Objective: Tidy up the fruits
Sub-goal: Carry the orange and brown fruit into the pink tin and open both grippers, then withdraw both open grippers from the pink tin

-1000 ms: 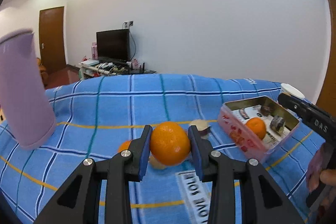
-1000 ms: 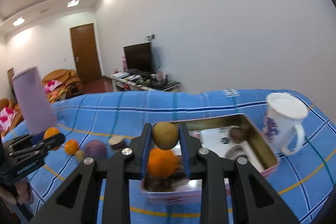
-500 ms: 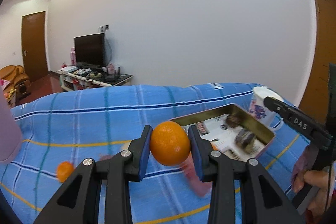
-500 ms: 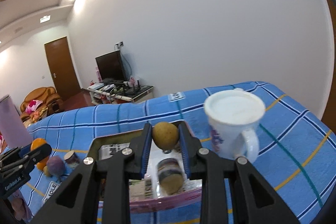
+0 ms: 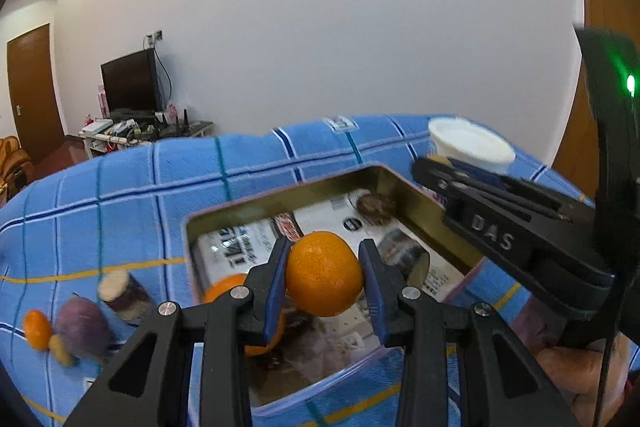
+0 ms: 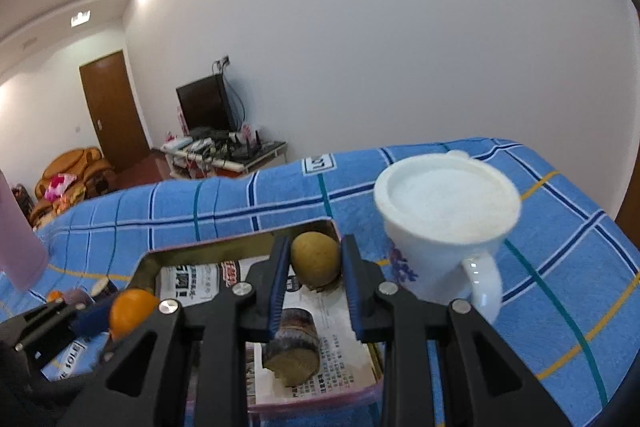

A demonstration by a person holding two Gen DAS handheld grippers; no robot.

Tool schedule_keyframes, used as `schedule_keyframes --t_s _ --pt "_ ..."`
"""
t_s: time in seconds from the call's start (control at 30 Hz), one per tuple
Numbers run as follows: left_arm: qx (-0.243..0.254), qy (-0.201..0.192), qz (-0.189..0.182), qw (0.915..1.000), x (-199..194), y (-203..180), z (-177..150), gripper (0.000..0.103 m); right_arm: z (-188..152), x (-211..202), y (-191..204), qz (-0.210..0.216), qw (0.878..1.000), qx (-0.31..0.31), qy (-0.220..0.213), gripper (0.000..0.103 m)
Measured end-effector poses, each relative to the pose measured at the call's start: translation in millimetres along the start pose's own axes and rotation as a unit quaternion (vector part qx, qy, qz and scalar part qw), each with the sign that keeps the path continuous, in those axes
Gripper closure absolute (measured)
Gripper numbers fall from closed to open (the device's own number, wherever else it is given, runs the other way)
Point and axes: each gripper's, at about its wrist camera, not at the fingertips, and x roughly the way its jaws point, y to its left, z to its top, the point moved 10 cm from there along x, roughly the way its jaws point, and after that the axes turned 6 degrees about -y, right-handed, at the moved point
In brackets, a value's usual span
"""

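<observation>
Orange (image 5: 322,275) clamped between left gripper (image 5: 323,285) fingers, directly above tin (image 5: 288,193) near edge; right gripper (image 6: 314,275) fingers pinch brown fruit (image 6: 315,259) over far corner.

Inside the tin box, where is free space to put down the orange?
Free paper shows at the far left of the tin box, ahead of the held orange and left of the brown fruit. Near left is crowded by another orange; near right holds a cut piece.

Both cameras look forward along their own fingers, down close over the tin (image 5: 404,183). Each catches the tin (image 6: 224,249) and mug (image 6: 444,223), toward the far wall.
</observation>
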Motion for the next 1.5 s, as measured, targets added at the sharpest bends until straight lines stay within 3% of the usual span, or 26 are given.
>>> schedule_keyframes --t_s 0.37,0.67,0.73,0.8,0.87,0.93,1.0,1.07,1.33,1.5 --pt "0.012 0.028 0.018 0.9994 17 -2 -10 0.066 -19 20 9 0.012 0.998 -0.021 0.05 0.074" --pt "0.023 0.034 0.018 0.999 17 -5 -12 0.066 -26 25 17 0.02 0.997 -0.032 0.063 0.073" --pt "0.025 0.035 0.02 0.9989 17 -5 -12 0.066 -24 22 16 0.018 0.998 -0.028 0.054 0.067" --pt "0.026 0.035 0.02 0.9988 17 -5 -12 0.066 -20 17 14 0.014 0.999 -0.022 0.042 0.023" --pt "0.027 0.034 0.02 0.9989 14 -6 -13 0.065 -15 10 14 0.014 0.999 -0.016 0.024 0.009" --pt "0.026 0.022 0.025 0.9991 10 -5 -11 0.06 -5 -1 15 0.021 1.0 -0.009 -0.005 0.009" --pt "0.024 -0.003 0.033 0.9992 0 -3 -5 0.038 2 -9 14 0.021 0.999 -0.005 -0.028 0.005" --pt "0.021 -0.032 0.044 0.9983 -11 0 1 0.028 7 -17 11 0.013 0.999 0.001 -0.048 0.002" --pt "-0.009 -0.058 0.095 0.9938 -32 34 7 0.027 16 -28 -7 -0.01 0.996 0.031 -0.078 0.0" --pt "-0.026 -0.069 0.16 0.9844 -46 77 4 0.027 22 -44 -12 -0.018 0.992 0.036 -0.119 0.0"
